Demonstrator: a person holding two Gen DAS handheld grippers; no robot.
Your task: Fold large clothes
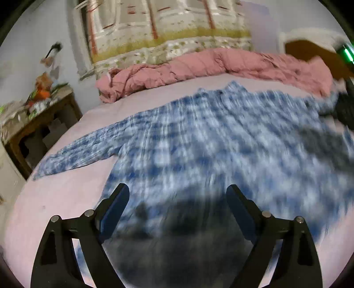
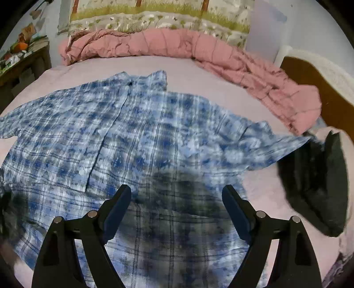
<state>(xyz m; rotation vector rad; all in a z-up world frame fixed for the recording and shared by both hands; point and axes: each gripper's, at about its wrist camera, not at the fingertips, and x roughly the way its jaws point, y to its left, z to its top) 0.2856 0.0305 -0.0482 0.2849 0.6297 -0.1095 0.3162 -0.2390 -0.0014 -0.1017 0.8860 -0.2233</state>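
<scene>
A blue and white plaid shirt (image 1: 199, 137) lies spread flat on the pale pink bed sheet (image 1: 62, 199), collar toward the far side, sleeves out to both sides. It also shows in the right wrist view (image 2: 137, 133). My left gripper (image 1: 178, 195) is open and empty, hovering over the shirt's near hem; the view is motion-blurred. My right gripper (image 2: 177, 195) is open and empty above the lower right part of the shirt. The other gripper shows at the right edge of the left wrist view (image 1: 345, 106).
A rumpled pink quilt (image 2: 177, 44) lies along the far side of the bed, under a floral curtain (image 2: 159, 15). A cluttered wooden table (image 1: 37, 119) stands at the left. A wooden headboard (image 2: 309, 73) is at the right, with a black cloth (image 2: 318, 186) on the bed.
</scene>
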